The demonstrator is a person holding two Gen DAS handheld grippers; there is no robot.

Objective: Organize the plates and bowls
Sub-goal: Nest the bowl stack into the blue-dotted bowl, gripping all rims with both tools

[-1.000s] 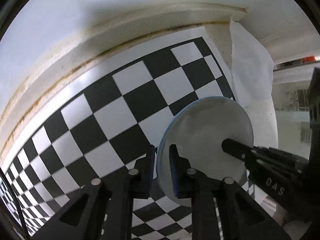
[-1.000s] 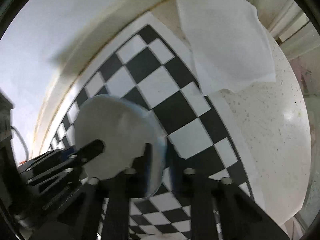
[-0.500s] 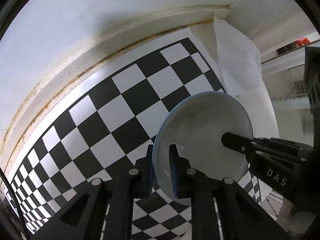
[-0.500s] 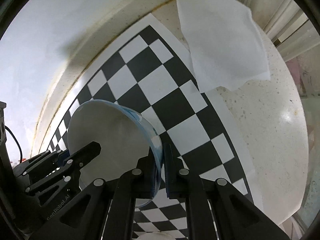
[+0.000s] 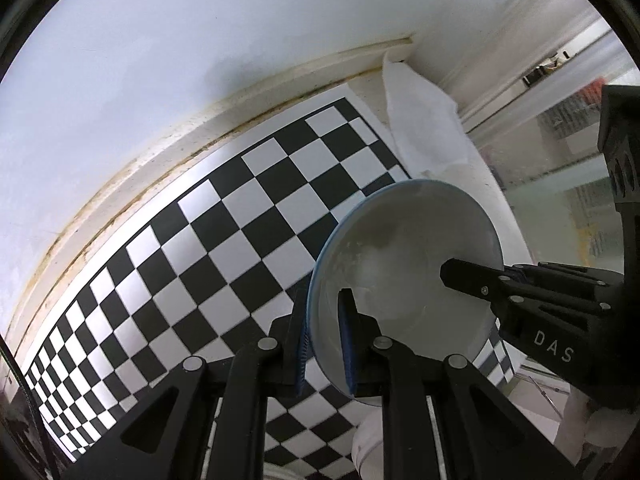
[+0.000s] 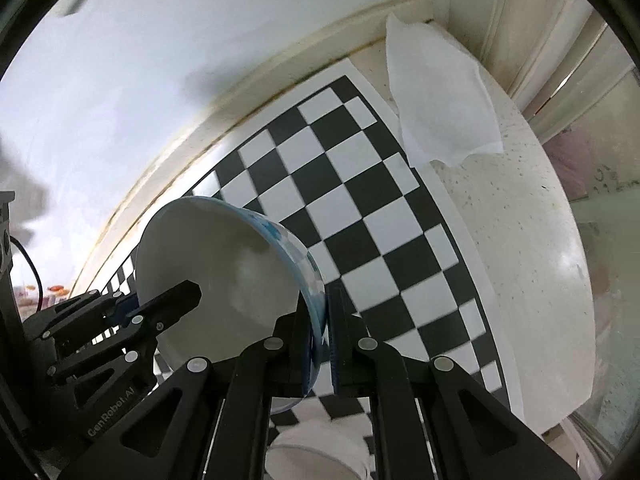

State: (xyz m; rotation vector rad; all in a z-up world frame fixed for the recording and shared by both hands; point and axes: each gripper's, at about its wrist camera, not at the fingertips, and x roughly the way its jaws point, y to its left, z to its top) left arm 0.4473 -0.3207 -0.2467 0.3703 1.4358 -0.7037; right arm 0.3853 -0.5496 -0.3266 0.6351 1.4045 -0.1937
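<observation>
A white bowl with a blue patterned outside point(image 5: 404, 256) point(image 6: 224, 264) is held in the air above the checkered mat, gripped from both sides. My left gripper point(image 5: 324, 344) is shut on its left rim. My right gripper point(image 6: 320, 344) is shut on its right rim. Each gripper shows in the other's view, the right one point(image 5: 520, 292) and the left one point(image 6: 120, 320). A white dish point(image 5: 372, 444) point(image 6: 316, 452) sits low below the bowl, mostly hidden by the fingers.
A black-and-white checkered mat point(image 5: 224, 232) point(image 6: 360, 216) covers the speckled counter point(image 6: 528, 248) along a white wall. A white cloth point(image 5: 424, 116) point(image 6: 436, 92) lies in the far right corner. Glass panels stand to the right.
Both grippers have lifted the bowl higher and pulled back, so more of the mat and the wall shows. A white dish has come into view below.
</observation>
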